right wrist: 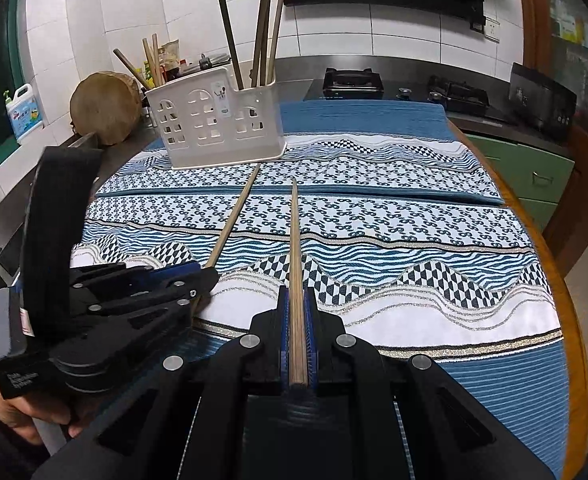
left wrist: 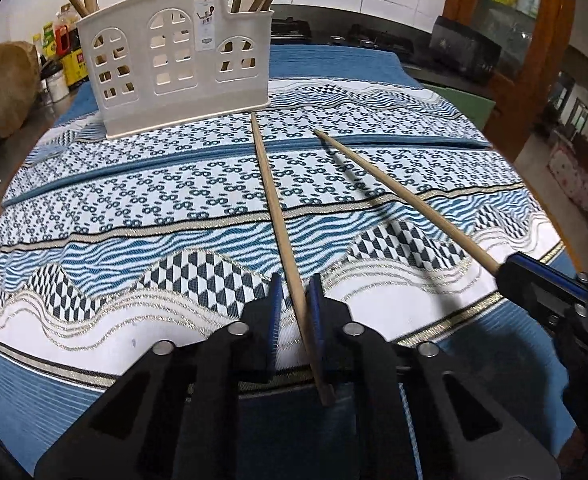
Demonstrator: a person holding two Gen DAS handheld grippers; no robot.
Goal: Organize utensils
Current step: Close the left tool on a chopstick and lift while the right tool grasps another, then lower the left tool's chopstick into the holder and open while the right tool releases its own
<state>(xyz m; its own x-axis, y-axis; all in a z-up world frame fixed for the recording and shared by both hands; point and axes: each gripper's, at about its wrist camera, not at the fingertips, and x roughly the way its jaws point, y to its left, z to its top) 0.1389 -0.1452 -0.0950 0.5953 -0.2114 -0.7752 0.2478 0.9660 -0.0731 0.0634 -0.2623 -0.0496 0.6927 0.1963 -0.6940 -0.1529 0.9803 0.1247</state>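
Two chopsticks are in our grippers, one apiece, both above the patterned blue and white cloth that covers the table. Starting at the left, a round wooden block stands on edge on the counter beside the cream utensil holder, which sits at the far end of the cloth with several chopsticks standing upright in its end compartments. Next comes our left gripper: its blue pads are pinched on the left chopstick, whose far tip rests just beside the holder's base. To the right of it, our right gripper has its pads pressed tight on the right chopstick, held near the thick end with the thin tip pointing toward the holder, clear of the cloth by its shadow. The two sticks lie near each other, apart.
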